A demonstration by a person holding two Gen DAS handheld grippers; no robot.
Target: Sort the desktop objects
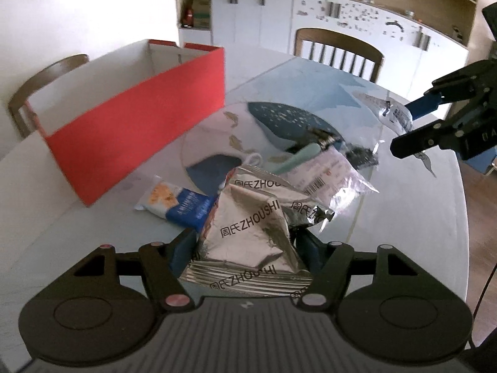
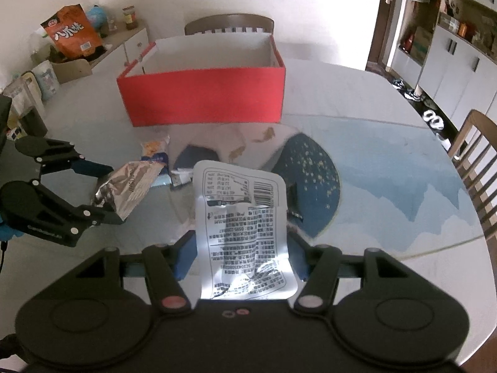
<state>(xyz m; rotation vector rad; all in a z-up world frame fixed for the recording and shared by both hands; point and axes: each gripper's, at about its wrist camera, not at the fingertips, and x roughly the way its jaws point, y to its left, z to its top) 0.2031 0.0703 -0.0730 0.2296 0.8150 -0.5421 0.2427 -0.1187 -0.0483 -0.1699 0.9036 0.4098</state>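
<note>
Currently, your left gripper (image 1: 245, 242) is clenched on a silver foil packet (image 1: 248, 233) marked ZHOUSHI, held above the table (image 1: 77, 233). Your right gripper (image 2: 242, 248) grips a white printed pouch (image 2: 242, 227), barcode side up, also off the surface. Red box (image 2: 205, 93): open-topped, white inside, standing on the table's far side. Blue-and-white snack packet (image 1: 177, 202): lying flat near the box. Clear barcoded bag (image 1: 335, 174) and mint-green item (image 1: 295, 158): heaped together on the glass top, beyond the foil packet.
</note>
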